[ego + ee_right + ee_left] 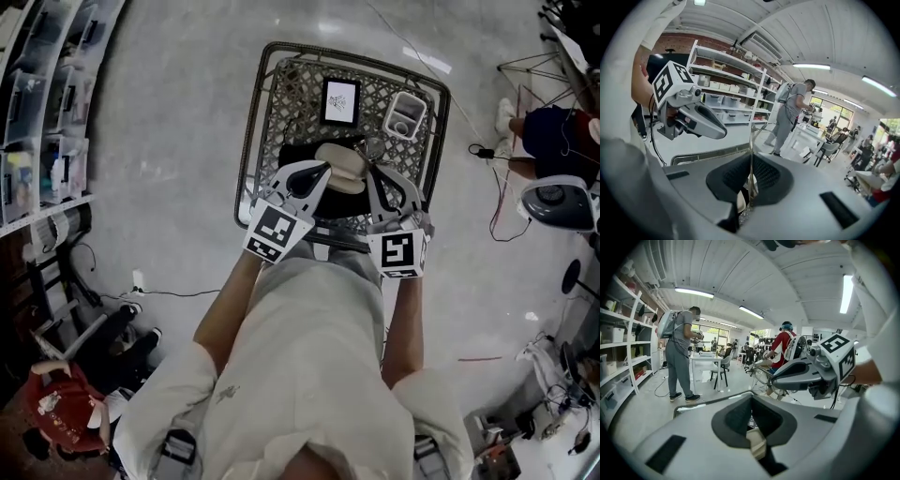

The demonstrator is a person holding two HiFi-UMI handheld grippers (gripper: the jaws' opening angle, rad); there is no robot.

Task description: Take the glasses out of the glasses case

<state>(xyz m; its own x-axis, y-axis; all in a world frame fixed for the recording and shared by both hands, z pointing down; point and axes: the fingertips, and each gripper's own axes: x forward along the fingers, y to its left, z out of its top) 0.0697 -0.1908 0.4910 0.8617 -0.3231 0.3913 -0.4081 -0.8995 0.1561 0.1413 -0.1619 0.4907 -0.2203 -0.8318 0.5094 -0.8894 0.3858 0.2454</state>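
One wire basket (272, 103) sits below two grippers. The left gripper (323, 172) pinches the single beige glasses case (343, 161) inside the basket. The right gripper (373, 174) is clamped on a thin metal part of the one pair of glasses (751, 140), just beside the case.

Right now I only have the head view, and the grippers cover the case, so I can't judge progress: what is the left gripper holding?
Observer: In its own view, the left gripper is shut on the beige case.
Operator: And the right one?
Observer: In the right gripper view, the right gripper is shut on a thin metal part of the glasses, which stands up between its jaws.
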